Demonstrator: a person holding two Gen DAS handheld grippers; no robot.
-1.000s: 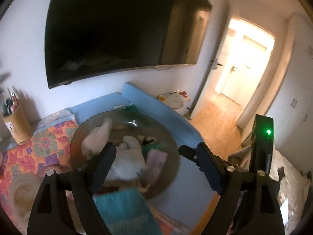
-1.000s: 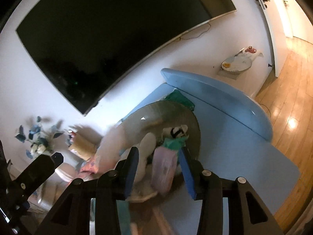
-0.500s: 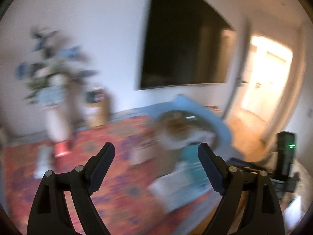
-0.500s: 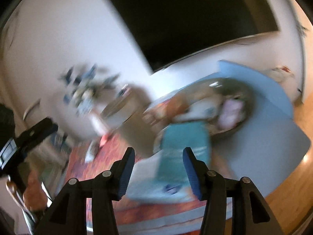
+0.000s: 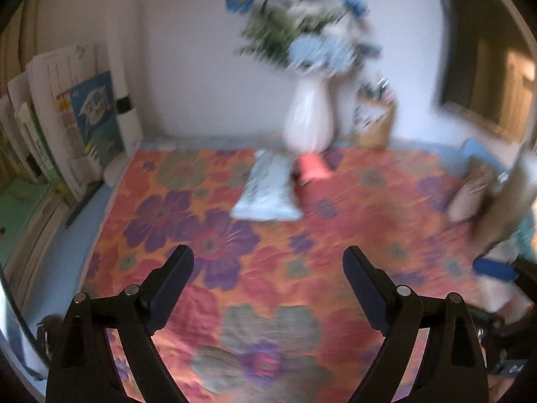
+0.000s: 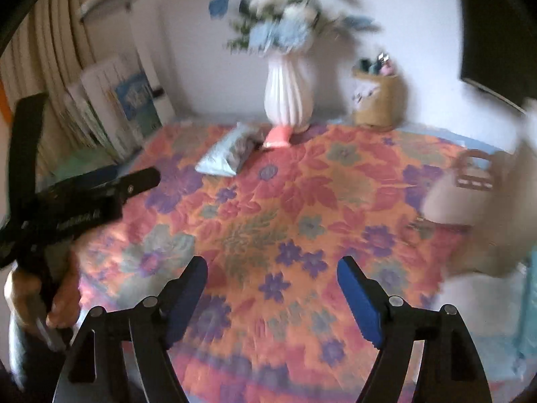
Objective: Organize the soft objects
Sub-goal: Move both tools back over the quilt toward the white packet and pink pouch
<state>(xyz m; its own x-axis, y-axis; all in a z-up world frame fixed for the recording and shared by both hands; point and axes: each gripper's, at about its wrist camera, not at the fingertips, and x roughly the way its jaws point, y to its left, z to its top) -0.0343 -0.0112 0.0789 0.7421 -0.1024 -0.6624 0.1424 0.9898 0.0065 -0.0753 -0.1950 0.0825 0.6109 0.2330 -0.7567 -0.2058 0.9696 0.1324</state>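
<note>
A: Largest item?
B: Floral quilted cover [image 5: 268, 235], orange with purple flowers, spread over the bench.

A: Next?
B: Row of books and folders [image 5: 67, 127] upright along the left edge. Then a white ribbed vase [image 6: 288, 97] of blue and white flowers at the far edge, centre; tan pen holder [image 6: 379, 100] just beside it, to the right.

A: The soft things?
B: Pale blue pouch [image 5: 266, 191] lying flat near the far edge, in front of the vase. Small pink item [image 5: 312, 168] beside it, at the vase foot. Blurred beige bundle [image 6: 470, 188] at the right edge; cannot tell what it is.

A: The claws?
B: Left claw [image 5: 268, 282] spread wide, nothing in it, above the near half of the cover. Right claw [image 6: 272, 288] likewise wide, nothing held.
</note>
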